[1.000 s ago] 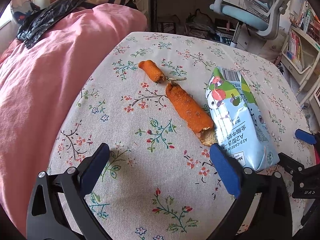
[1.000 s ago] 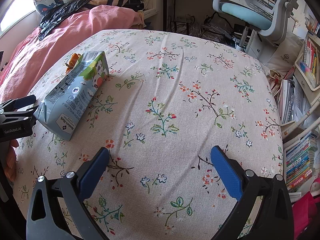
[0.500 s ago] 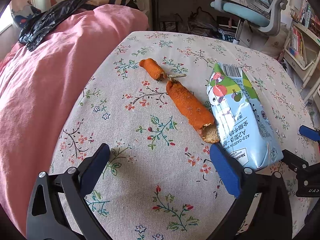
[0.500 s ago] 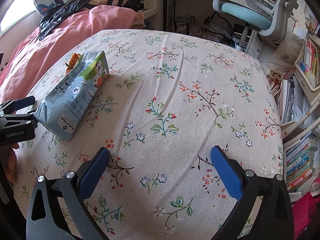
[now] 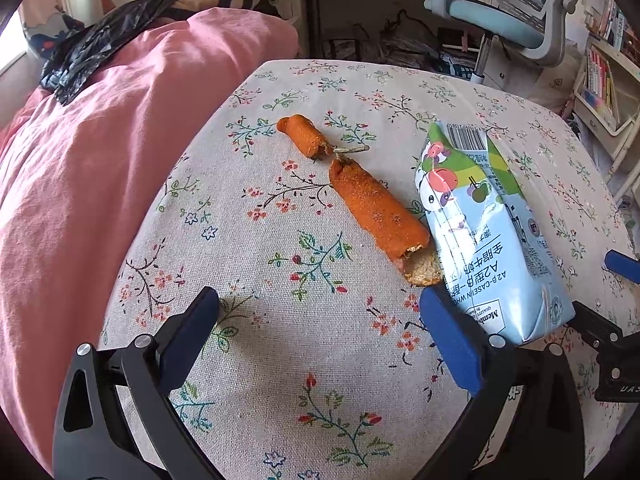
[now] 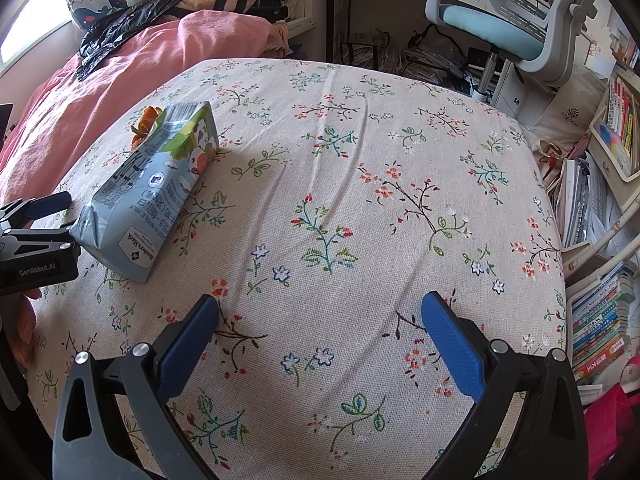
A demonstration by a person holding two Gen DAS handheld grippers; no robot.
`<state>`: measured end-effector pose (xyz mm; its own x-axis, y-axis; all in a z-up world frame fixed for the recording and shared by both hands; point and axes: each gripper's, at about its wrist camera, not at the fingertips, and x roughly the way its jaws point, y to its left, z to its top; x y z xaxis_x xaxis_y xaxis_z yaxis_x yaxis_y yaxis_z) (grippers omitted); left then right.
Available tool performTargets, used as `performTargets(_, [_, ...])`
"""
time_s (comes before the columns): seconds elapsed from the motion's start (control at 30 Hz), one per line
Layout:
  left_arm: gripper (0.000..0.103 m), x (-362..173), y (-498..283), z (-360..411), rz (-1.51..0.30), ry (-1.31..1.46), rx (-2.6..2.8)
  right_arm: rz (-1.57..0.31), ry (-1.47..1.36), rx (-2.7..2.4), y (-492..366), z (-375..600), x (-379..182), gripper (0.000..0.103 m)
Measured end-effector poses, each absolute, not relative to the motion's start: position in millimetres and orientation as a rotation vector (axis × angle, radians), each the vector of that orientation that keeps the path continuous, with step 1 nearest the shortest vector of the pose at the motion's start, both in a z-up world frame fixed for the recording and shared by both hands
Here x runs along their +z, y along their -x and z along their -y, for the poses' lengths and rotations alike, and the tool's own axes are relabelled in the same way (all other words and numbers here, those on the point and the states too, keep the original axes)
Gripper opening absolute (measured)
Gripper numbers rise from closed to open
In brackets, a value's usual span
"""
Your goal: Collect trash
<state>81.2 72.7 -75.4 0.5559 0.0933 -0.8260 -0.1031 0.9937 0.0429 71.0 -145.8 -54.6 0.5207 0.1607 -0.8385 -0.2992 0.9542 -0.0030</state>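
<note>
Left wrist view shows the left gripper (image 5: 318,312) spread wide and empty near the milk carton (image 5: 486,232), the right gripper (image 6: 318,312) likewise.

The tabletop (image 5: 248,360) is covered in a matt, coarse-woven cloth with a printed flower pattern, and the pink bedcover (image 5: 100,160) beside it is soft, matt fabric under a glossy, crinkled black plastic bag (image 5: 92,56). The milk carton (image 5: 488,232) is smooth coated paperboard with a slight sheen, the orange food pieces (image 5: 376,212) rough and crumbed. Each gripper (image 5: 320,328) (image 6: 320,332) has matt black plastic arms, ribbed blue pads and shiny metal screws.
</note>
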Motion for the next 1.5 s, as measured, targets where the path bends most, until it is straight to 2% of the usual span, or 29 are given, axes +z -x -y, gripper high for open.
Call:
performTargets(0.6, [0.097, -76, -88, -66, -0.98, 0.027, 0.139, -0.986, 0.154, 0.277, -70, 146, -54, 0.097])
performTargets(1.0, [0.097, -78, -133, -53, -0.971, 0.021, 0.107, -0.986, 0.155, 0.276, -70, 145, -55, 0.097])
performTargets(1.5, [0.097, -77, -115, -50, -0.971, 0.012, 0.096, -0.986, 0.155, 0.276, -70, 145, -55, 0.097])
